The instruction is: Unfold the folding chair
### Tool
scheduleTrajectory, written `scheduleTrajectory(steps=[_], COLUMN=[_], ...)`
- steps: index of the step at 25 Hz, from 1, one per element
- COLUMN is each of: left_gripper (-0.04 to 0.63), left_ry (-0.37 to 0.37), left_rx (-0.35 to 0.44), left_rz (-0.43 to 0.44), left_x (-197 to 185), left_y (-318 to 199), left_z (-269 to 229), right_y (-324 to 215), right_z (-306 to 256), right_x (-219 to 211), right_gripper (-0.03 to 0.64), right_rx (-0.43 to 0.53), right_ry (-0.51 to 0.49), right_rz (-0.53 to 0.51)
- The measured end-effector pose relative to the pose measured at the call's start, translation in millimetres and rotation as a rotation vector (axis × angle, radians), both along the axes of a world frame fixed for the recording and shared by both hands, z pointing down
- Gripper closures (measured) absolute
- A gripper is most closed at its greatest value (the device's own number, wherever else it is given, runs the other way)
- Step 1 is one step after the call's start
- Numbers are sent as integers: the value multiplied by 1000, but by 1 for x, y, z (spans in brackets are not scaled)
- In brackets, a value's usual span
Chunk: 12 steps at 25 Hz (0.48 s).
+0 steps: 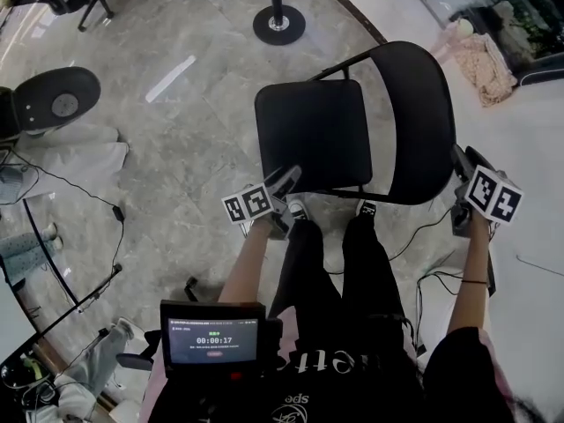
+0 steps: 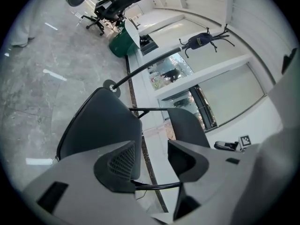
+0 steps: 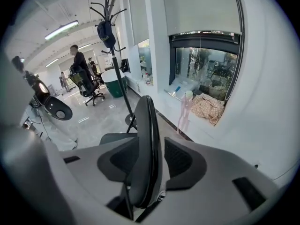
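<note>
The black folding chair stands opened out on the floor, with its seat [image 1: 313, 135] flat and its backrest [image 1: 419, 122] at the right. My left gripper [image 1: 286, 183] is at the seat's near left corner. In the left gripper view it [image 2: 150, 161] is open, with the seat [image 2: 101, 125] off to the left and a black frame tube [image 2: 157, 185] crossing low between the jaws. My right gripper [image 1: 460, 161] is at the backrest's right edge. In the right gripper view it [image 3: 152, 161] straddles the backrest edge [image 3: 147, 139], and the right pad stands a little off it.
A stanchion base [image 1: 278, 23] stands beyond the chair and a round black base [image 1: 57, 102] at the far left. Cables [image 1: 88, 192] trail over the floor at the left. A pink cloth [image 1: 485, 64] lies by the glass wall. A coat stand [image 3: 110, 32] and people are further off.
</note>
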<state>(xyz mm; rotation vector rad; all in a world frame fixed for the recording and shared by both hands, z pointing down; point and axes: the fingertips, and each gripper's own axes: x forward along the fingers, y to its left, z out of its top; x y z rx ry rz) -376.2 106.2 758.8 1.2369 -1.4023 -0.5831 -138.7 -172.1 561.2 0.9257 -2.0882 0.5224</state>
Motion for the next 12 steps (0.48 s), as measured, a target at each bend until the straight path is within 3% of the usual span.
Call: scheduleTrajectory(steps=[7, 12], left_gripper=[415, 459], left_ry=[-38, -159], left_rx=[64, 100], left_rz=[35, 29], left_x=[13, 9], left_y=[18, 29], left_z=[-71, -121], right_y=[74, 129], right_z=[-62, -83], right_x=[-17, -60], right_gripper=[445, 448], right_rx=[17, -41], right_ry=[-65, -209], right_rz=[-105, -185])
